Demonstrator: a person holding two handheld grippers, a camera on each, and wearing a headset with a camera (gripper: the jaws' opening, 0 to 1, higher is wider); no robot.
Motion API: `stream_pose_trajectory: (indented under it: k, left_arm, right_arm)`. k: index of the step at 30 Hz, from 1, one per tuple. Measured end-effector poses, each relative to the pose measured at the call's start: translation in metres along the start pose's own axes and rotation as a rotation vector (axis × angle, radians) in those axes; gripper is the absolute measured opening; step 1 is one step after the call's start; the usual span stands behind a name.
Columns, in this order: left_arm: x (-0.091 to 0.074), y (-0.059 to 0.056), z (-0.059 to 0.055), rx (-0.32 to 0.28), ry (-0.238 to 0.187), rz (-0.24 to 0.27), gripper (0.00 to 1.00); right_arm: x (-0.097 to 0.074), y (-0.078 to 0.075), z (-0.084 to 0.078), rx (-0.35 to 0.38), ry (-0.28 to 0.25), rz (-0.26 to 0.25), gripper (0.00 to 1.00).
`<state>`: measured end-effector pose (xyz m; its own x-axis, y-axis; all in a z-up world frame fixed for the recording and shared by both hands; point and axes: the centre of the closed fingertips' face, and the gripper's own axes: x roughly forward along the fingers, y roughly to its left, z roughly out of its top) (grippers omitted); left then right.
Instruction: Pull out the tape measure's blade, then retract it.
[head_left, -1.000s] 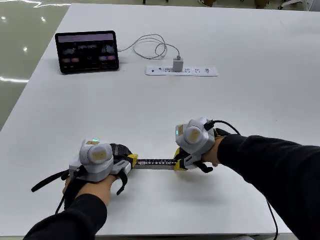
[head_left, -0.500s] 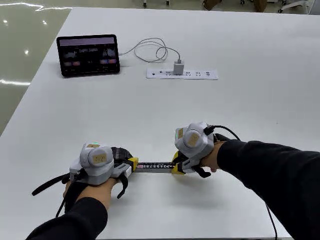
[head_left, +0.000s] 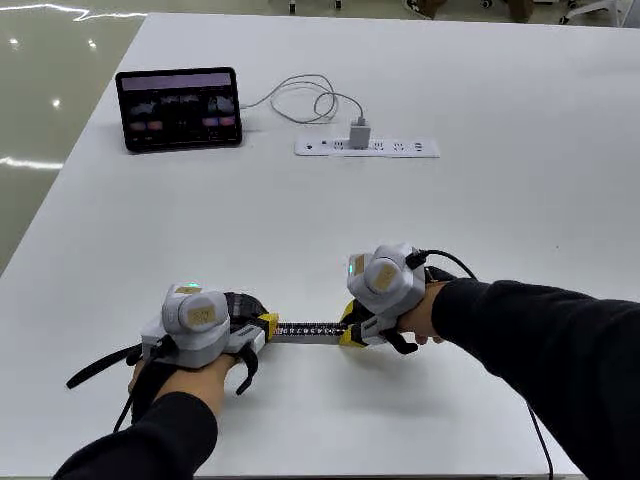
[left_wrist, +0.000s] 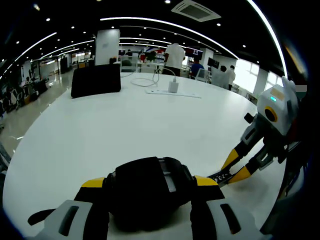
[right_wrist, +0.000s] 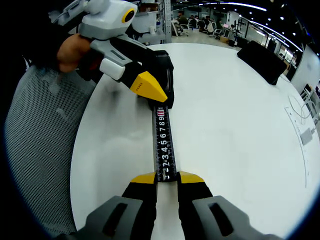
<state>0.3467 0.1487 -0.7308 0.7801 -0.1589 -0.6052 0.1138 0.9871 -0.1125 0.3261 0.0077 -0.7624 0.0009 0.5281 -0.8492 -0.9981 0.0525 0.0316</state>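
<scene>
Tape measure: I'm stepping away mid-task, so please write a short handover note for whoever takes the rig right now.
Left claw: shut on the black case, holding it low on the table.
Right claw: shut on the tip of the blade.
Things: the blade runs straight from the case to the right claw, just above the table.
Done: a short stretch of blade is out.
Left: pull further if more is wanted, then ease the right claw toward the case so the blade goes back in, probably slowly so it doesn't snap.
</scene>
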Motion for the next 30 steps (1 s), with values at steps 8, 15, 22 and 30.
stream_pose_trajectory:
  k: [8, 15, 22, 30]
  left_arm:
    - [0.000, 0.000, 0.000, -0.003, -0.002, 0.001, 0.62]
    - [0.000, 0.000, 0.000, -0.004, -0.001, 0.001, 0.62]
    - [0.000, 0.000, 0.000, -0.005, 0.000, 0.000, 0.62]
    - [-0.001, -0.001, 0.000, -0.008, -0.002, 0.000, 0.62]
  right_arm:
    - [0.002, 0.000, 0.006, 0.006, -0.012, -0.006, 0.11]
    - [0.005, 0.001, 0.011, 0.021, -0.027, -0.005, 0.11]
    - [0.007, 0.000, 0.014, 0.014, -0.033, -0.003, 0.11]
    - [0.009, 0.001, 0.020, 0.015, -0.045, 0.001, 0.11]
